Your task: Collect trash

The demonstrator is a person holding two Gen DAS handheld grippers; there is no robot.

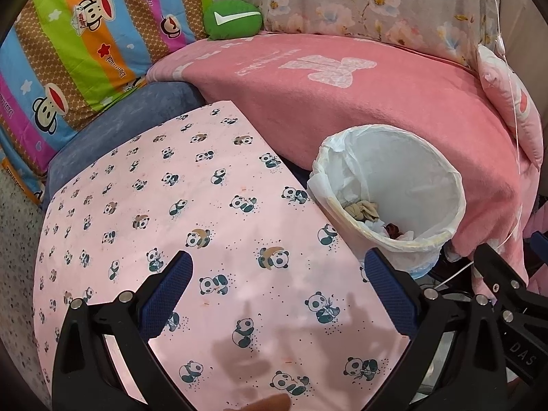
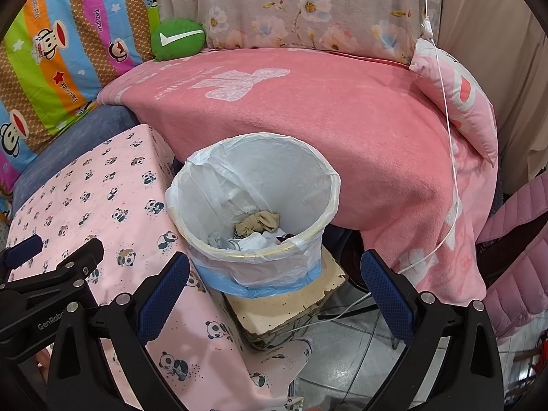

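A round bin lined with a white plastic bag (image 1: 441,185) (image 2: 322,185) stands beside the pink panda-print table cover (image 1: 191,205) (image 2: 85,198). Crumpled trash (image 2: 258,227) (image 1: 363,210), a tan rag and white scraps, lies at its bottom. My left gripper (image 1: 279,281) hovers open over the panda cover, left of the bin, with nothing between its blue pads. My right gripper (image 2: 274,284) is open too, its fingers spread in front of the bin's near side, holding nothing. In the right wrist view the left gripper's black frame (image 2: 51,274) shows at the left edge.
The bin rests on a worn beige box (image 2: 291,308) above a tiled floor (image 2: 342,376). Behind it lies a sofa under a pink blanket (image 2: 325,109), with a green cushion (image 1: 233,19), a striped cartoon quilt (image 1: 68,51) and a white cord (image 2: 448,137) hanging at the right.
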